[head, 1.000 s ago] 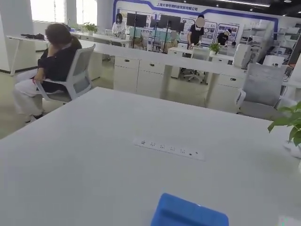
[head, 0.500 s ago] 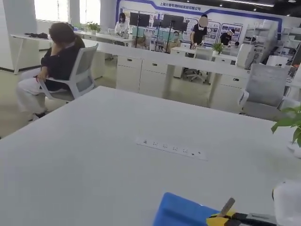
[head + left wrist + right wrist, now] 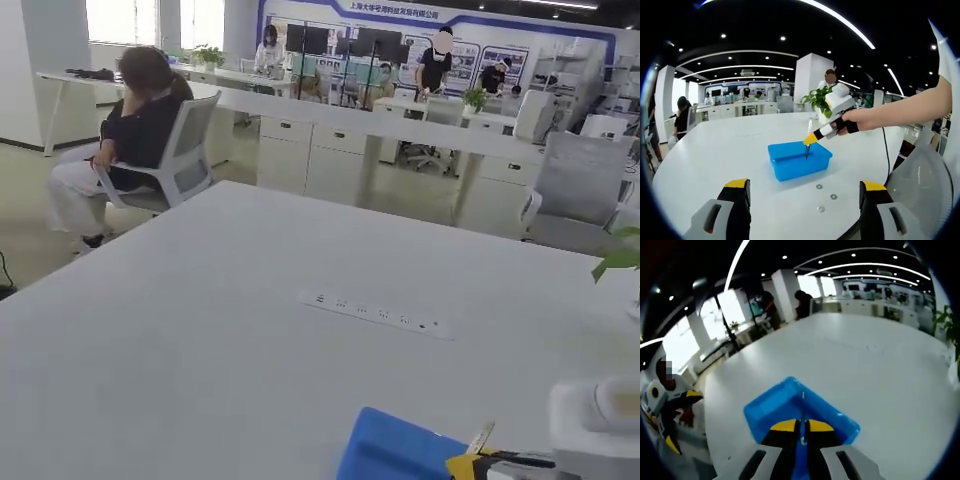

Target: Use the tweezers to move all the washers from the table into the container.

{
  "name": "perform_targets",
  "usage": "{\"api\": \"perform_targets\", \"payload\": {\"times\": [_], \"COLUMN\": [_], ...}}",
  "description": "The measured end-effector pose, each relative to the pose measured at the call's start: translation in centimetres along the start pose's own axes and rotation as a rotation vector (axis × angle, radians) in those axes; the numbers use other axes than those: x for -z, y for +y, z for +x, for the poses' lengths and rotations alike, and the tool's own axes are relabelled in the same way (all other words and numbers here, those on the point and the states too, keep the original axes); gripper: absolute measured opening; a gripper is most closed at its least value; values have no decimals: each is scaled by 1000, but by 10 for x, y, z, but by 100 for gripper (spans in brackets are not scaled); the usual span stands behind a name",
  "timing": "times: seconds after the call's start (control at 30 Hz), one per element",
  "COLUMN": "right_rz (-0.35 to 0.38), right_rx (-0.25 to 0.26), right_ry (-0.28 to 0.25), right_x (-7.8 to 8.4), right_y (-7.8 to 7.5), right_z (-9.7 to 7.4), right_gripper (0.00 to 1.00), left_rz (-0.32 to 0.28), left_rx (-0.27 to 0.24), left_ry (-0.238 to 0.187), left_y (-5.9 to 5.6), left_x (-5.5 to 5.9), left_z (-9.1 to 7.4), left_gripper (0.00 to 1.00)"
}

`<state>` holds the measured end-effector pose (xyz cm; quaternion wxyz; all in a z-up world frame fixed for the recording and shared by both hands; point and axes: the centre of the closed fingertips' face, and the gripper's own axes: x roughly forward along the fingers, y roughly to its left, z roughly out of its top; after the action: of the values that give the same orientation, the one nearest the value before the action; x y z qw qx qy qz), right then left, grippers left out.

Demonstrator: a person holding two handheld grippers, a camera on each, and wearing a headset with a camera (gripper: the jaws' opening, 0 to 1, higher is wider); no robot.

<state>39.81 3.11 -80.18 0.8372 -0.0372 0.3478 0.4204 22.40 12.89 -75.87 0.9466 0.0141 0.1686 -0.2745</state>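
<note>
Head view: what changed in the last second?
The right gripper, shut on slim metal tweezers, came in from the lower right and now sits over the blue plastic container. Container, white table and its power strip stayed put; the slight shift is camera motion.

White table (image 3: 200, 330): blue container (image 3: 799, 159), 3 washers (image 3: 819, 187) near it, socket strip (image 3: 375, 314) in top.

R gripper (image 3: 810, 139) clamped on tweezers (image 3: 806, 151), arm (image 3: 910, 107) outstretched, above container (image 3: 800, 161); L gripper (image 3: 805, 184) jaws spread wide, well short of container
</note>
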Motion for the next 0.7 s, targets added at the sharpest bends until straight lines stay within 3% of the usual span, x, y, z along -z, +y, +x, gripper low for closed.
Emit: {"api": "perform_targets", "payload": {"times": [0.7], "right_rz": [-82], "right_rx": [3], "right_ry": [23], "right_x": [8], "right_y": [14], "right_z": [4], "right_gripper": [4], "left_rz": [2], "left_rx": [4], "left_ry": [9], "left_y": [0], "left_x": [1], "left_z": [-1], "left_gripper": [91]}}
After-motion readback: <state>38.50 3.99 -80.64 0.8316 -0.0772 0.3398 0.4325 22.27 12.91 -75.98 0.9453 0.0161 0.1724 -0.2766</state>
